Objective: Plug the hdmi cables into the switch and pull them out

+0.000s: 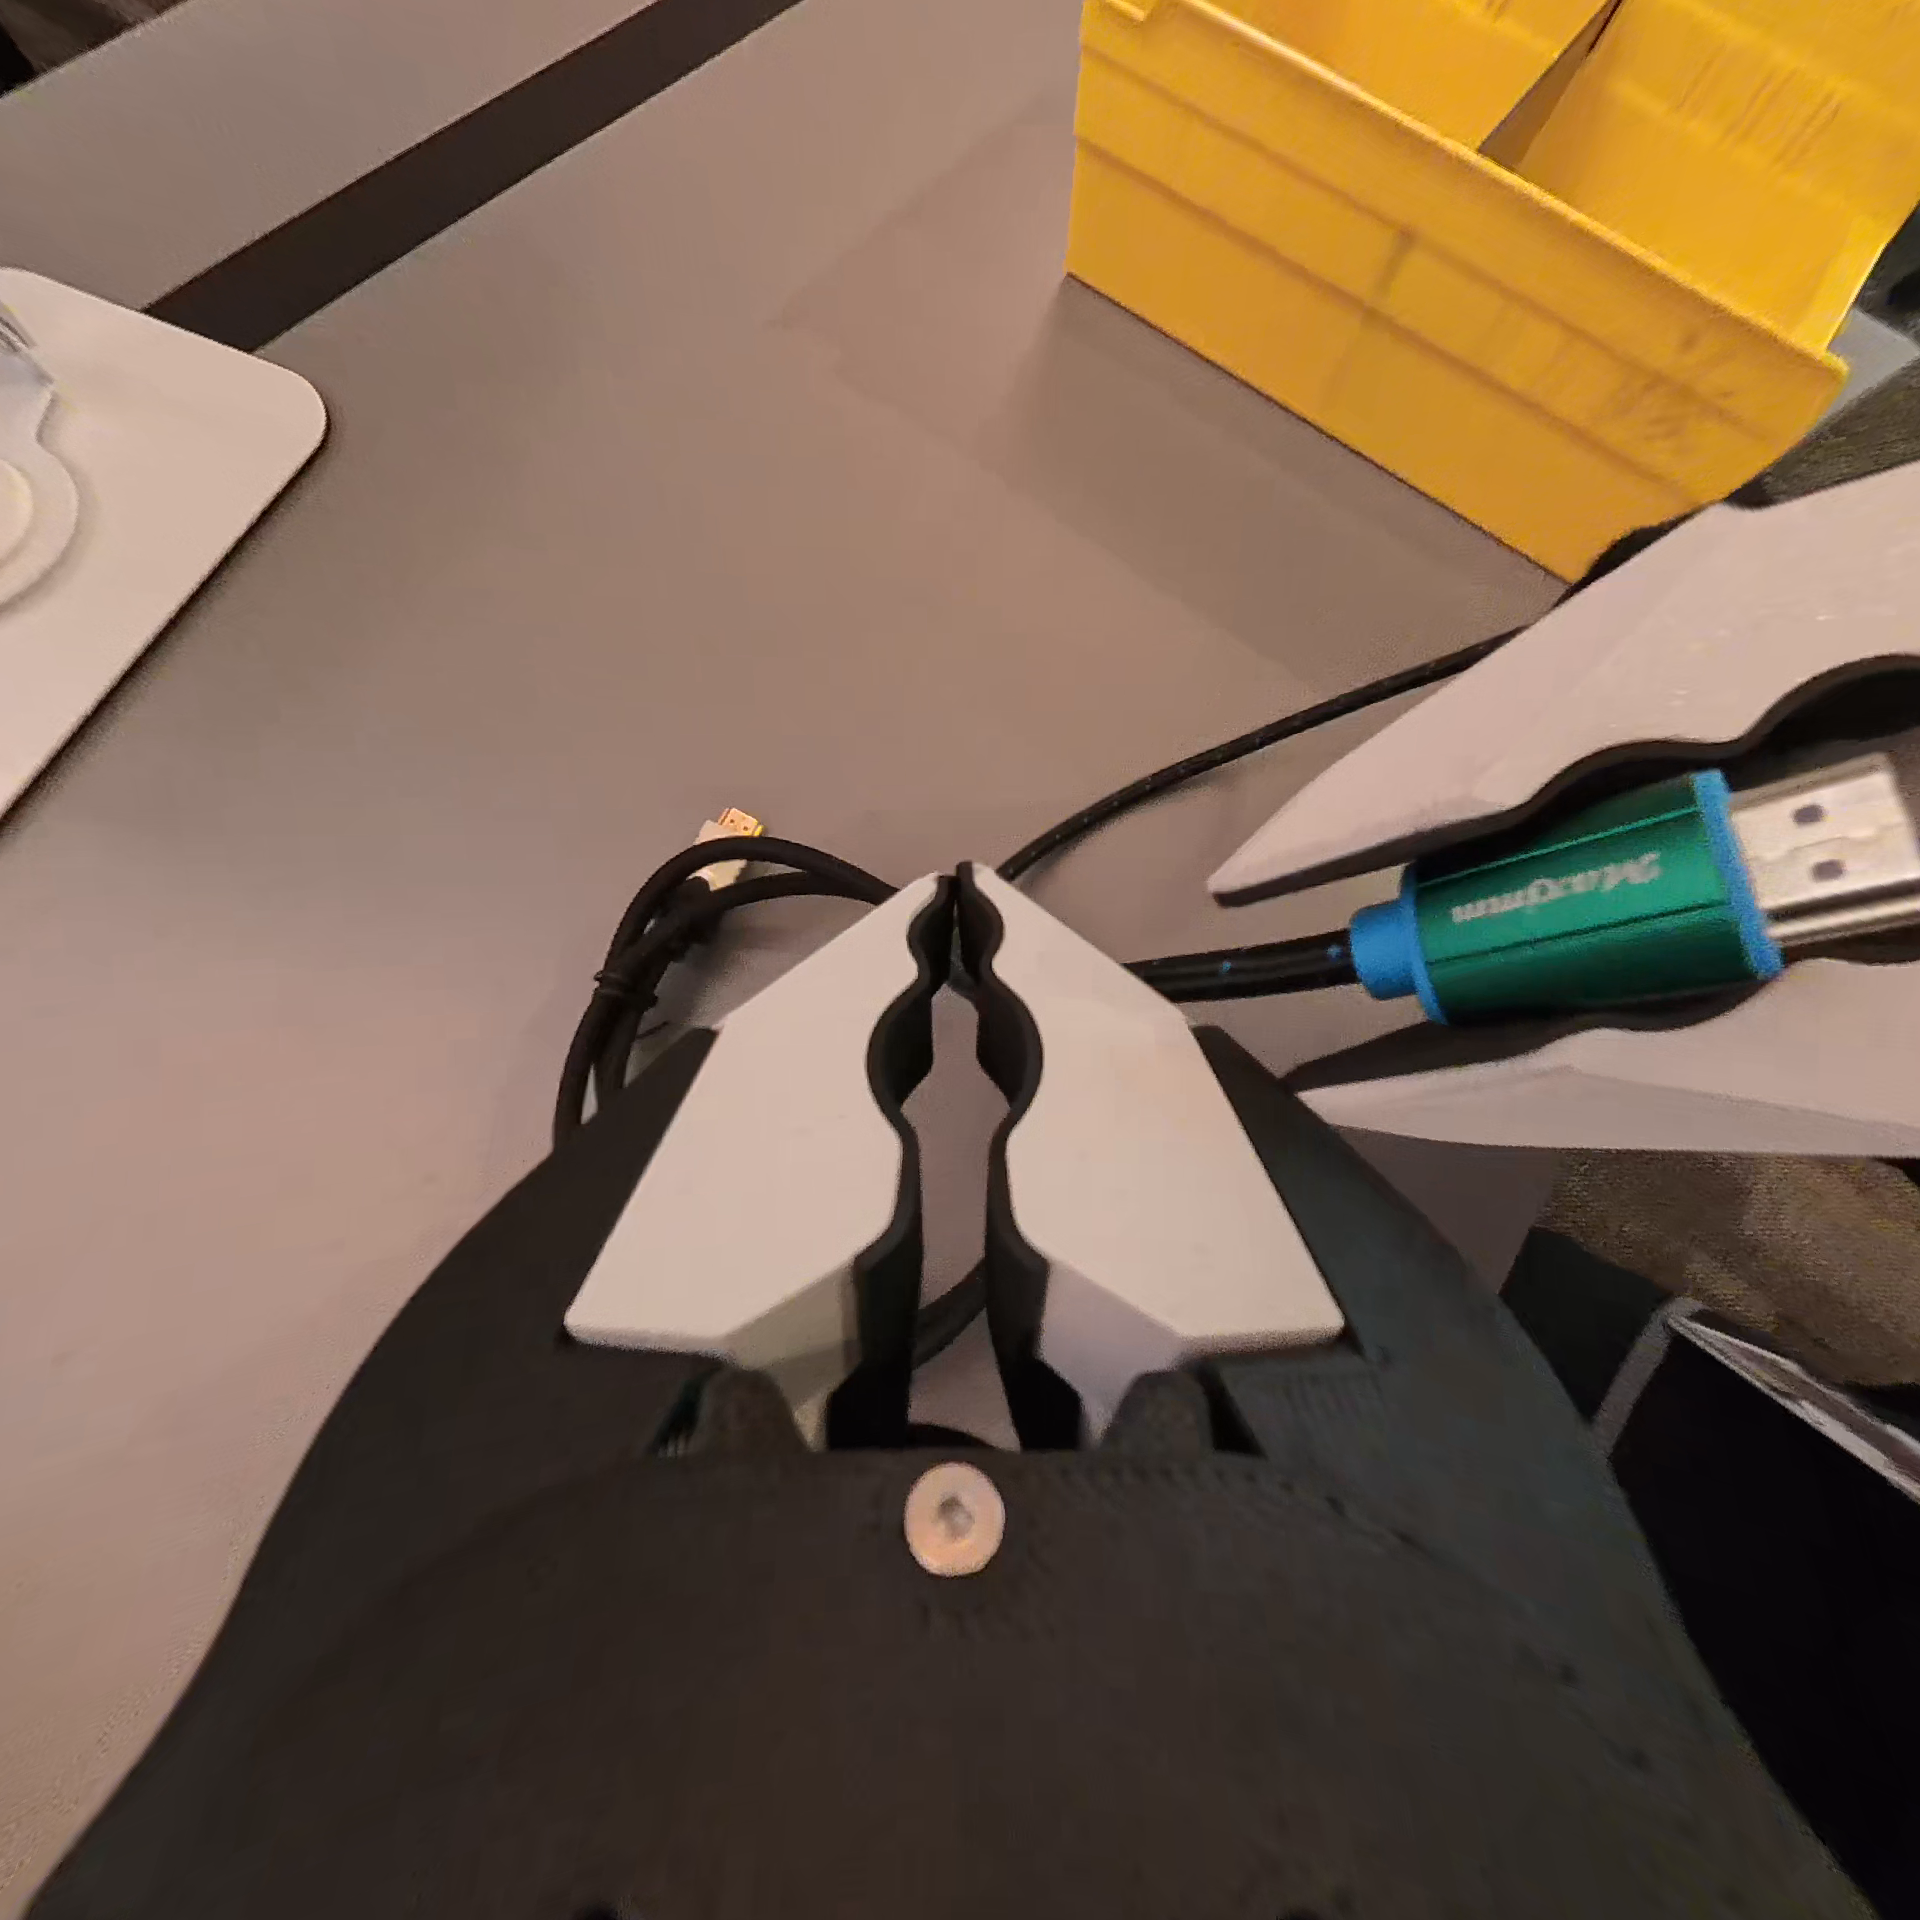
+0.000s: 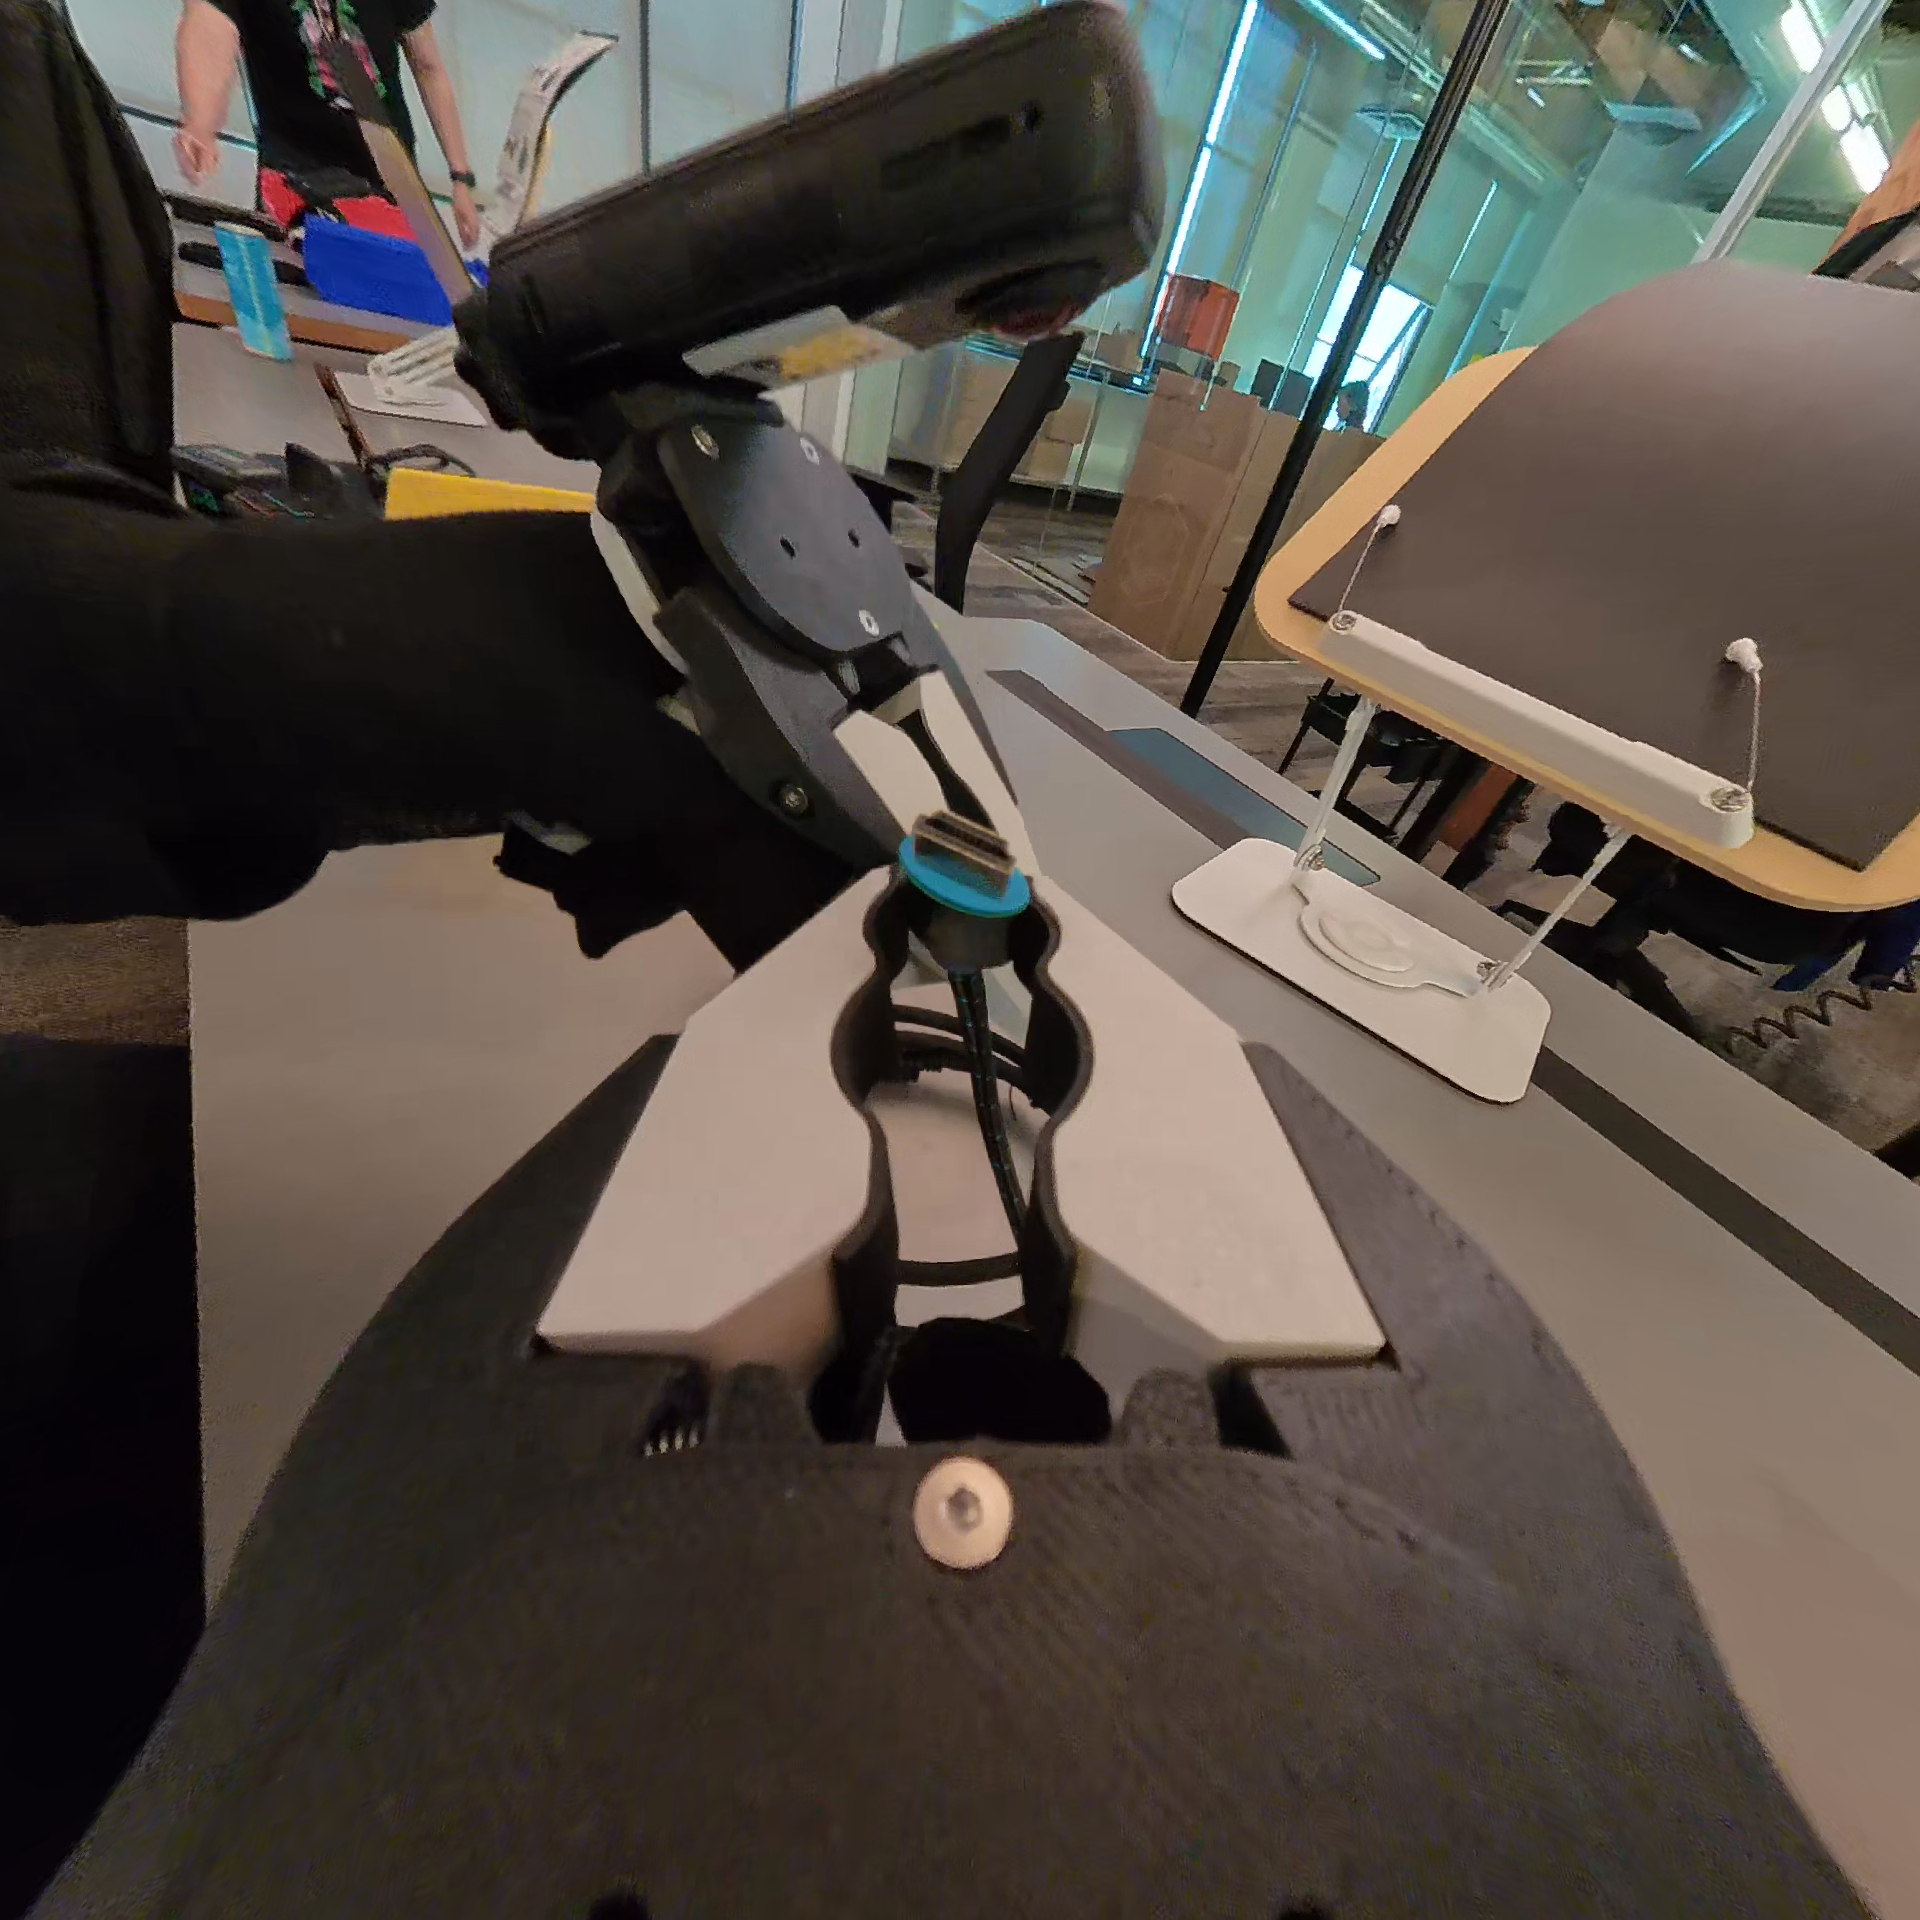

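My right gripper (image 2: 961,899) is shut on a green HDMI plug with blue end rings (image 2: 964,883). The plug's metal tip sticks out past the fingertips, and its black braided cable (image 2: 997,1122) runs back between the fingers. In the left wrist view the right gripper (image 1: 1262,987) comes in from the right, holding that plug (image 1: 1558,914) above the table. My left gripper (image 1: 956,883) is shut, with nothing seen between its tips. A bundled black cable (image 1: 644,956) with a small gold-tipped connector (image 1: 740,826) lies just beyond it. No switch is in view.
A yellow bin (image 1: 1403,270) stands on the grey table (image 1: 623,571) at the far right. A white stand base (image 2: 1351,966) carries a tilted dark board (image 2: 1662,499). A black-sleeved arm (image 2: 312,707) holds the left gripper. A person stands in the background (image 2: 312,83). The left gripper's tips are roughly 7 cm from the right gripper's.
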Demonstrator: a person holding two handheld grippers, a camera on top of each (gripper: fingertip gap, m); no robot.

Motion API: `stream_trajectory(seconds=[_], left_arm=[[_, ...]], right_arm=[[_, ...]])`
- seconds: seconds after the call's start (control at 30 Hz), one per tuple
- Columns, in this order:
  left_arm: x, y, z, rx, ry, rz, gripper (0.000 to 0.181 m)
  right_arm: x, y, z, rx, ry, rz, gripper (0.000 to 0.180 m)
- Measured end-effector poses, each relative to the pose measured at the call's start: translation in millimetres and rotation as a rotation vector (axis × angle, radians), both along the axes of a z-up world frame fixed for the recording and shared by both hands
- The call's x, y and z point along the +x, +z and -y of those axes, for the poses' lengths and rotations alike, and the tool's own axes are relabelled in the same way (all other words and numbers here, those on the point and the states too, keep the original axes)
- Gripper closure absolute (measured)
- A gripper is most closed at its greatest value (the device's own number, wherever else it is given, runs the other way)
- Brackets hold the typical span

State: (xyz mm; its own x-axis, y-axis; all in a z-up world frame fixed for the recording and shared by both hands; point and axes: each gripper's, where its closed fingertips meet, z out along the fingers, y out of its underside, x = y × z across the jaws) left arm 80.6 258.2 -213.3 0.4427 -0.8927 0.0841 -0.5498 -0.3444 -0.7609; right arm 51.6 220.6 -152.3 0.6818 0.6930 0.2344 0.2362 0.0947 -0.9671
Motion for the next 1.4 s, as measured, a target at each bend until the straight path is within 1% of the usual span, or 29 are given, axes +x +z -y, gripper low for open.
stream_trajectory(seconds=[0.1,0.27,0.4,0.57,0.77,0.8,0.87,0.93,1.0,1.1,1.17,1.23,1.33,1.4], left_arm=[[0.4,-4.3,2.3,-0.013,0.006,0.019,0.181],[6.7,-16.7,15.5,-0.010,-0.044,-0.004,0.181],[15.5,-19.4,25.8,-0.004,-0.080,0.018,0.181],[20.4,-24.9,32.3,0.046,-0.108,0.009,0.181],[22.9,-27.3,42.0,0.053,-0.148,0.011,0.181],[20.9,-25.6,41.8,0.054,-0.152,0.015,0.181],[11.8,-17.9,38.0,0.039,-0.136,0.038,0.170],[-1.1,1.9,34.7,0.047,-0.135,0.088,0.164],[-17.8,25.3,29.9,0.131,-0.146,0.083,0.159],[-32.7,51.1,37.6,0.265,-0.225,-0.029,0.152],[-34.4,62.1,45.4,0.316,-0.271,-0.115,0.151],[-31.8,62.4,51.8,0.325,-0.308,-0.192,0.151],[-30.2,50.0,57.4,0.329,-0.370,-0.294,0.153],[-26.1,50.2,59.8,0.322,-0.385,-0.265,0.156]], right_arm=[[1.5,-1.8,-1.3,-0.011,-0.004,-0.005,0.163],[1.4,-3.0,-2.4,-0.032,-0.001,-0.041,0.163],[2.6,-3.2,-3.5,-0.053,-0.002,-0.078,0.165],[3.3,0.7,-2.6,-0.056,0.004,-0.106,0.171],[5.5,-4.9,-5.5,-0.089,-0.002,-0.119,0.172],[5.2,-4.7,-5.1,-0.086,0.001,-0.121,0.172],[4.5,-6.2,-4.2,-0.094,0.010,-0.111,0.172],[4.3,-8.7,-4.2,-0.096,0.012,-0.096,0.172],[3.0,-12.2,-4.2,-0.111,0.022,-0.087,0.172],[-0.6,-17.4,-4.2,-0.113,0.033,-0.047,0.172],[-6.1,-20.8,-3.3,-0.114,0.042,-0.026,0.172],[-13.0,-23.0,-1.8,-0.113,0.050,-0.006,0.172],[-19.9,-30.5,-0.7,-0.109,0.044,0.058,0.172],[-25.0,-33.4,4.3,-0.109,0.081,0.070,0.172]])
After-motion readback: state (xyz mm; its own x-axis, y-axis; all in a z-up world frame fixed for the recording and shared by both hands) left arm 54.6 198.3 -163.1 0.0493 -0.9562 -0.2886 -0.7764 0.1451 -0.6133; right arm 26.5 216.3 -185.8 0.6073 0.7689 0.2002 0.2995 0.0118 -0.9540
